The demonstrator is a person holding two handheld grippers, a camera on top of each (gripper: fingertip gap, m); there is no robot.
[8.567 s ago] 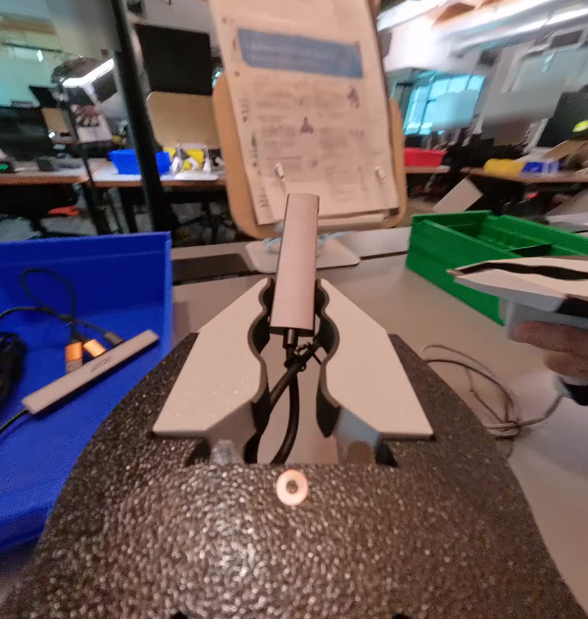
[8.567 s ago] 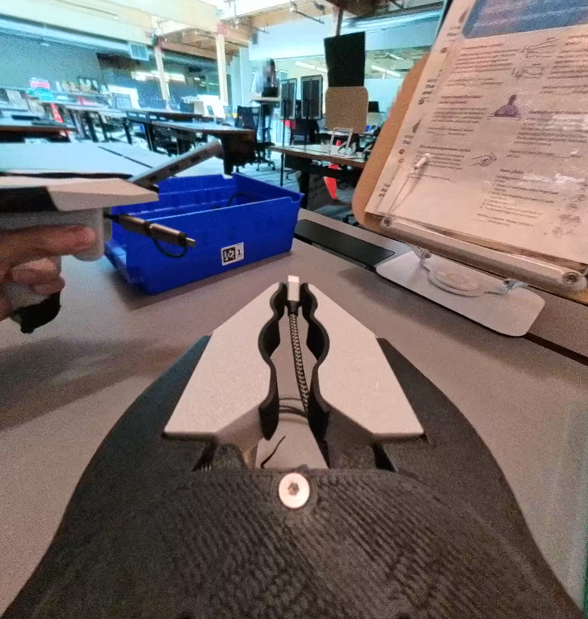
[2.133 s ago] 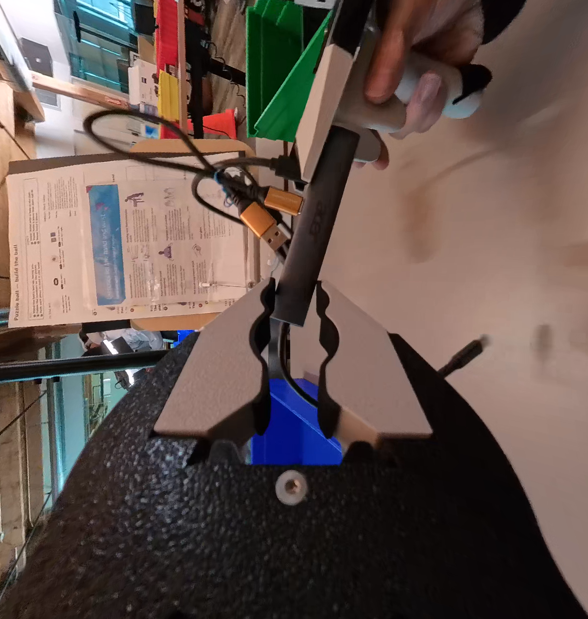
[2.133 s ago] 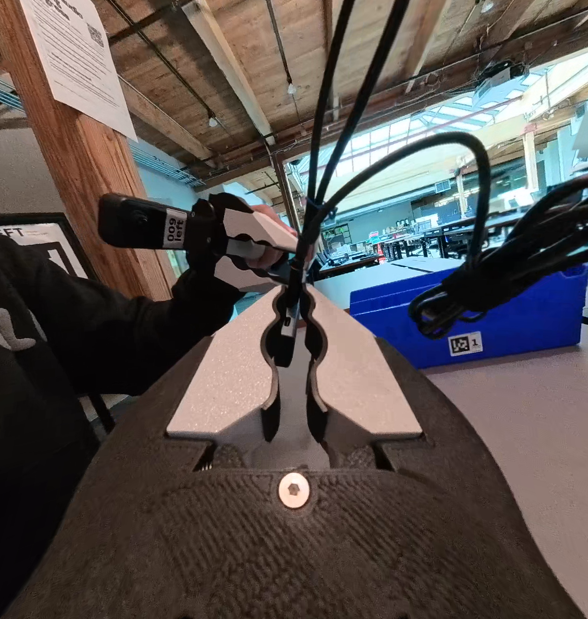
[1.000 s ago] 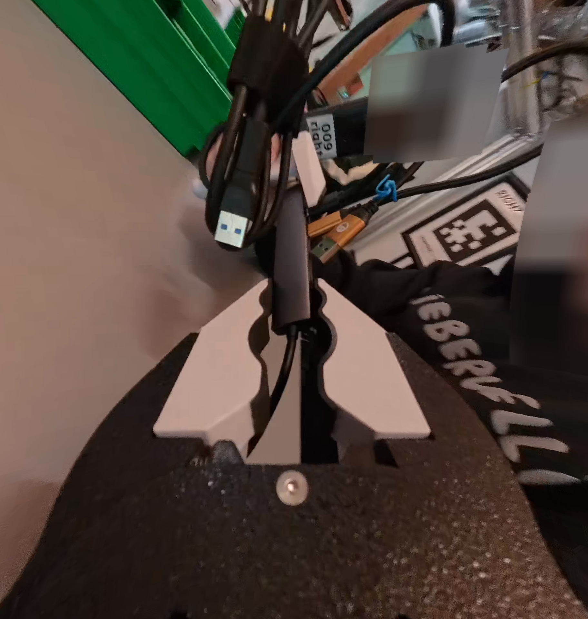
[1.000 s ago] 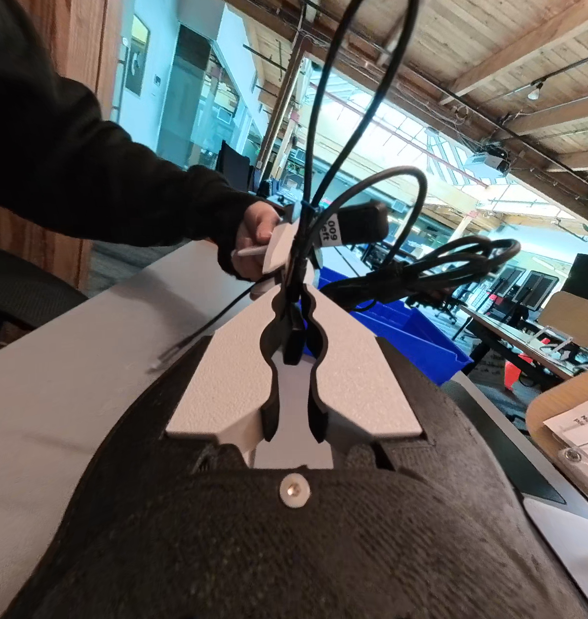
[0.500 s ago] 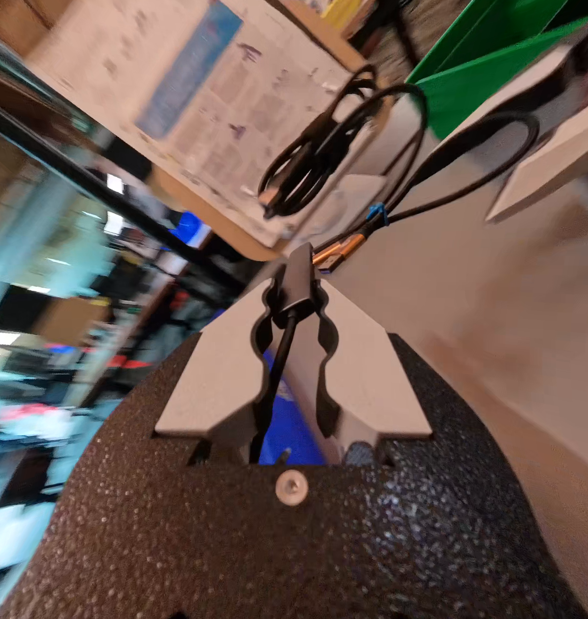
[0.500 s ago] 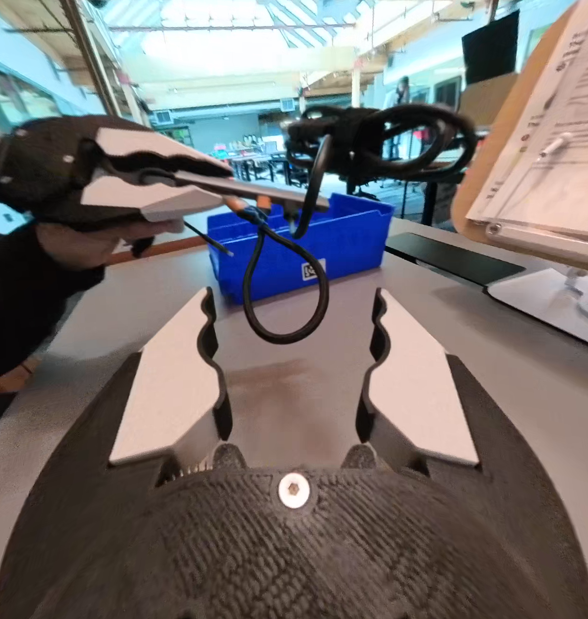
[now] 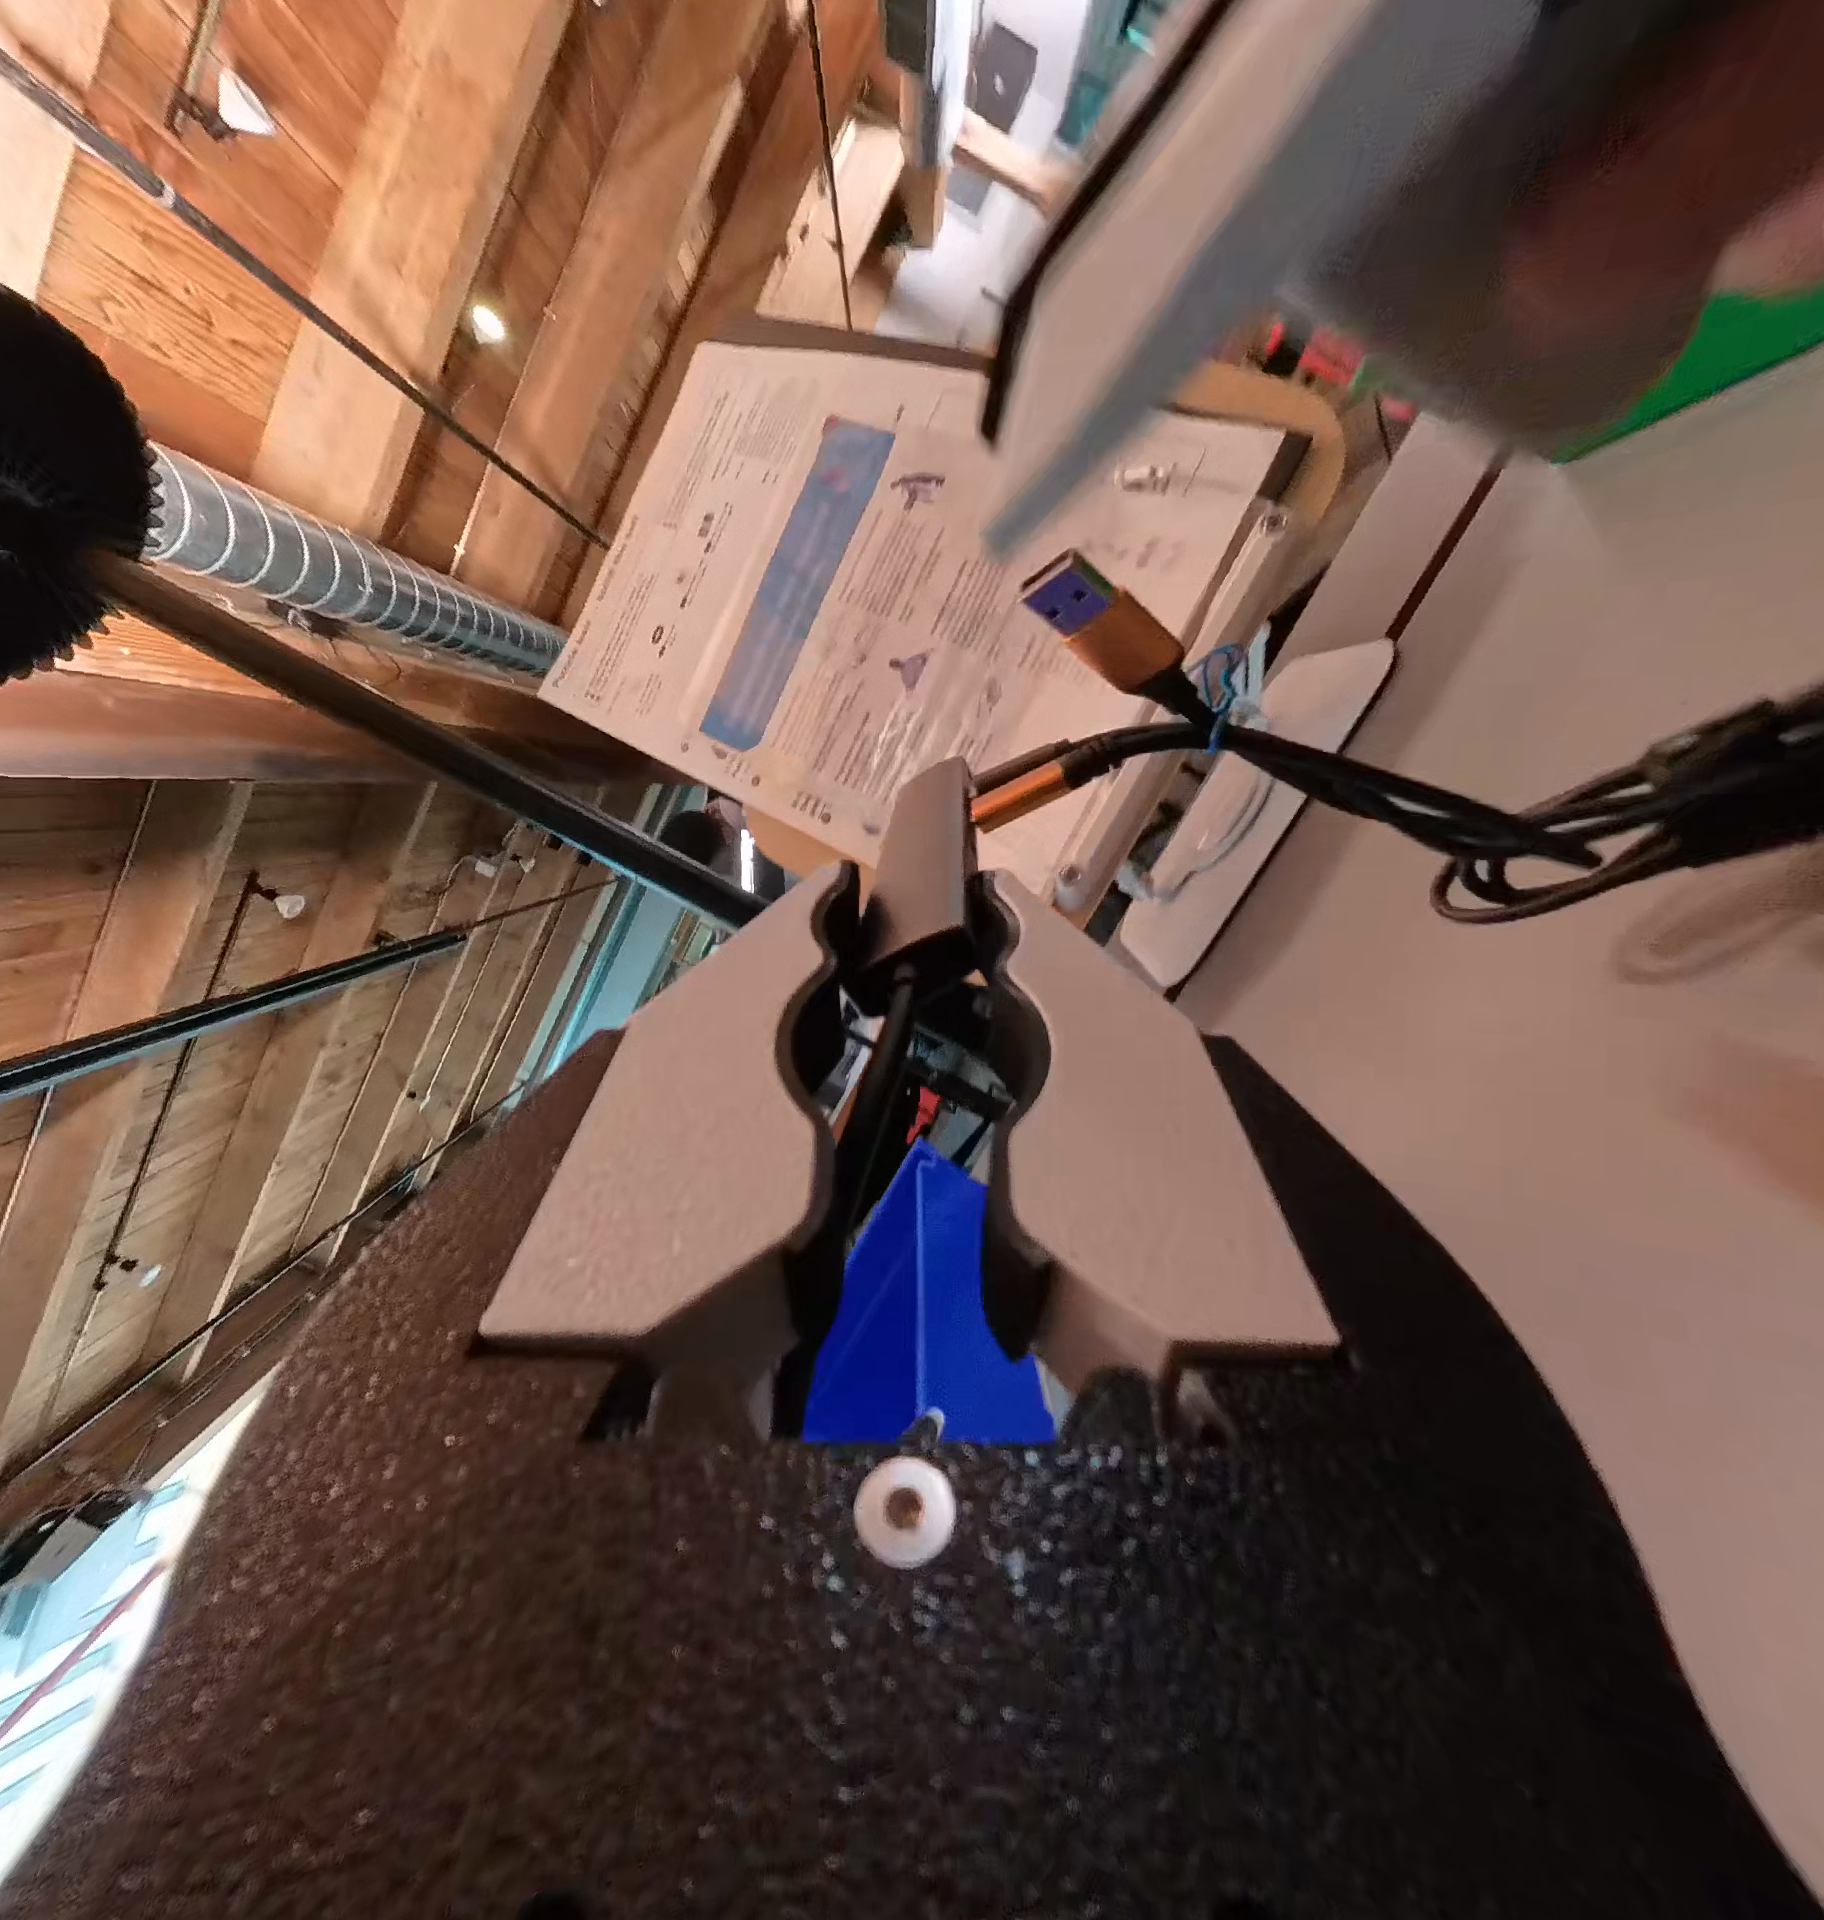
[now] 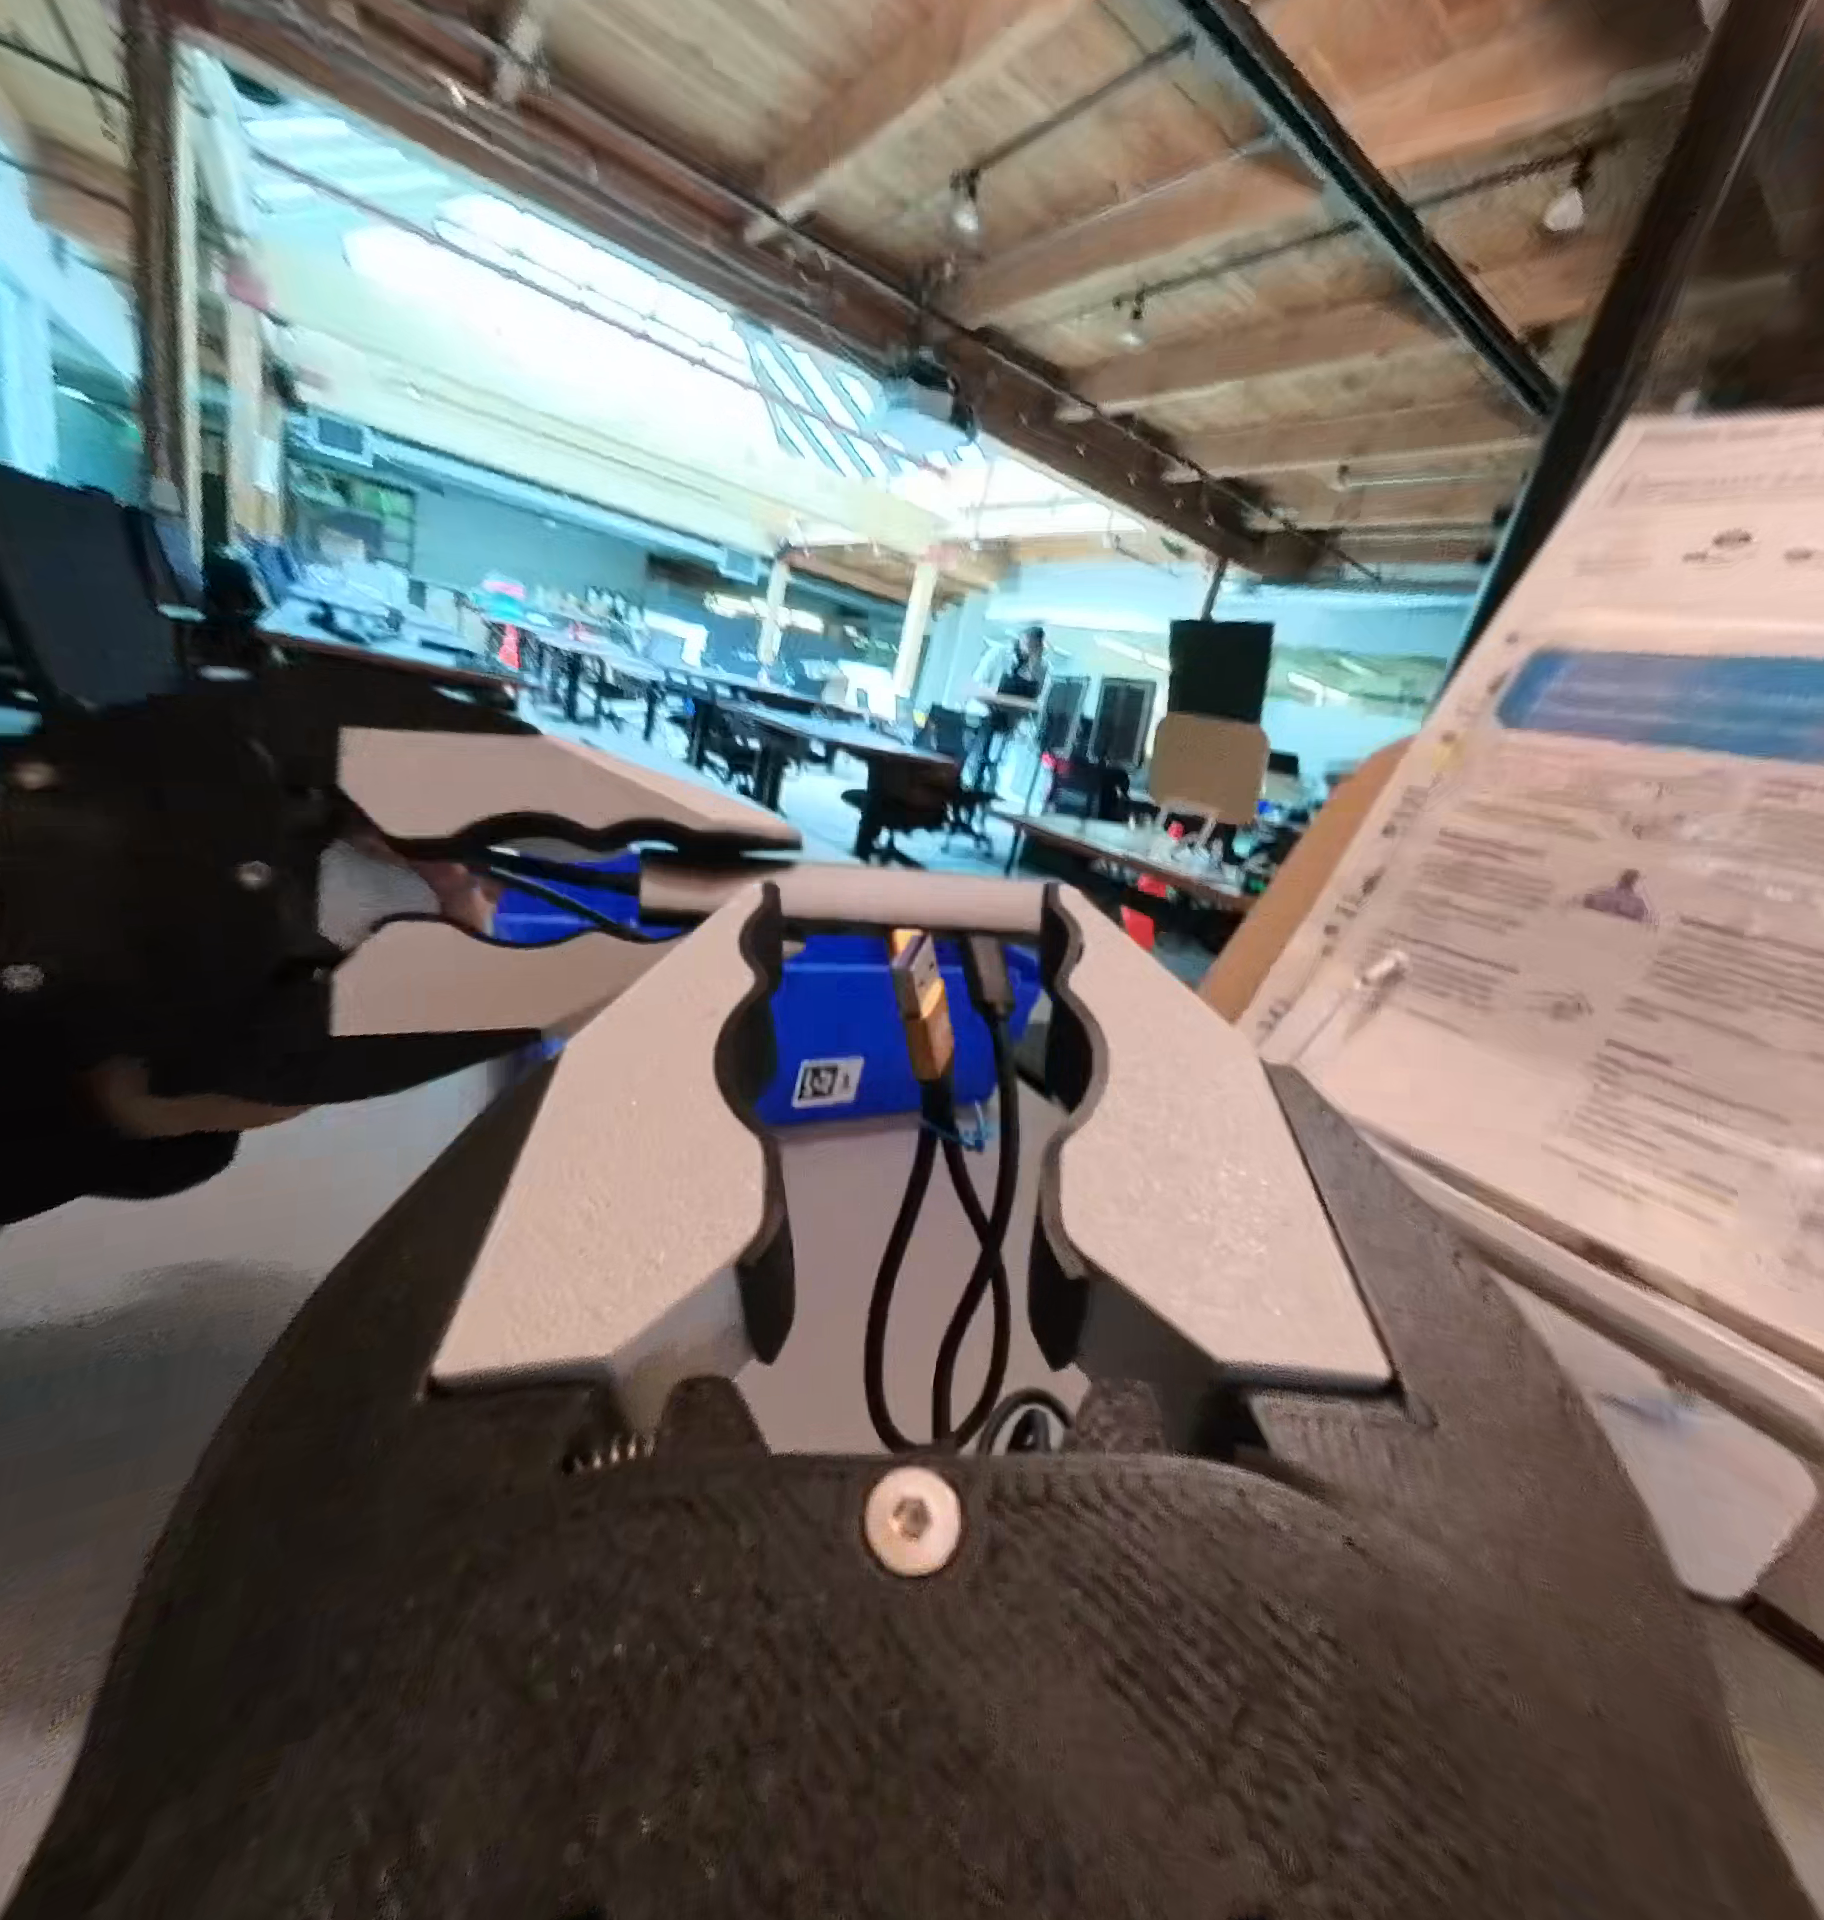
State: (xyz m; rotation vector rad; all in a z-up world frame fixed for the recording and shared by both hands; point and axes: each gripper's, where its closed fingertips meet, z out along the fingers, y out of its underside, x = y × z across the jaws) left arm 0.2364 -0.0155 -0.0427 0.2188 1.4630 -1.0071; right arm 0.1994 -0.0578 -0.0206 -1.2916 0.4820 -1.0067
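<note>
**Grip.** The left gripper (image 9: 923,883) is pressed together on one end of the slim grey metal bar (image 9: 923,831), held clear above the grey table (image 9: 1510,1143). The right gripper (image 10: 913,906) stands part spread, with the bar's other end lying crosswise at its tips. Whether either finger touches the bar cannot be told.

**Judgement.** The left hold is at the bar's very end, so it is a short one. The bar is best kept level and the hanging leads kept out from between the fingers.

**Views.**
- Only the right wrist view shows the orange-gold plug (image 10: 923,997) and the black plug (image 10: 991,977) hanging from the bar, with their leads looping down between the fingers. It also shows the blue plastic bin (image 10: 846,1018) behind them.
- Only the left wrist view shows the bundled black cable (image 9: 1666,800) trailing off to the side.
- The printed sheet on a stand (image 9: 835,582) shows in both views.
</note>
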